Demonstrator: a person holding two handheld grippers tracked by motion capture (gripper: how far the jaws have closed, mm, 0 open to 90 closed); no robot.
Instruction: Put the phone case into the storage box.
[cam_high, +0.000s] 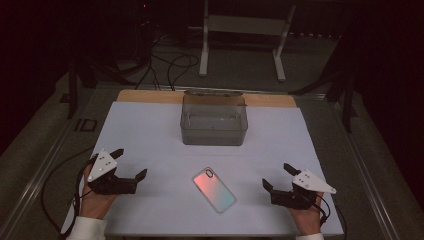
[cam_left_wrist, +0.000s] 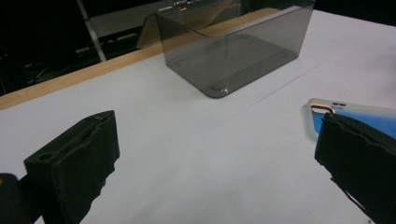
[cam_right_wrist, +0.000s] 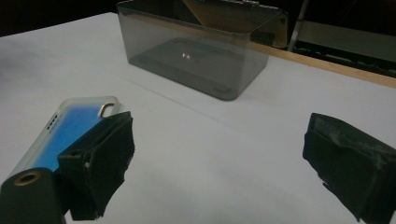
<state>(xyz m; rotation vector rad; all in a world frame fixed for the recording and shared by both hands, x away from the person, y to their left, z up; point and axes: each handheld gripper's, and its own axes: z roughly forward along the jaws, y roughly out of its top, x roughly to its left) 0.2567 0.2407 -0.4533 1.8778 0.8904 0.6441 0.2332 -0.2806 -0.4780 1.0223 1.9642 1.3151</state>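
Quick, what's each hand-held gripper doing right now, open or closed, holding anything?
Left hand-held gripper: open, holding nothing.
Right hand-held gripper: open, holding nothing; the phone case lies between them on the table.

The high view is dim and grainy, its surroundings sinking into near black while the white table (cam_high: 150, 130) catches most of the light. A small bright glint sits on the smoky clear box (cam_right_wrist: 187, 57), and the phone case (cam_high: 214, 189) gleams pink-teal. In both gripper views the near black jaws are soft, slightly blurred.
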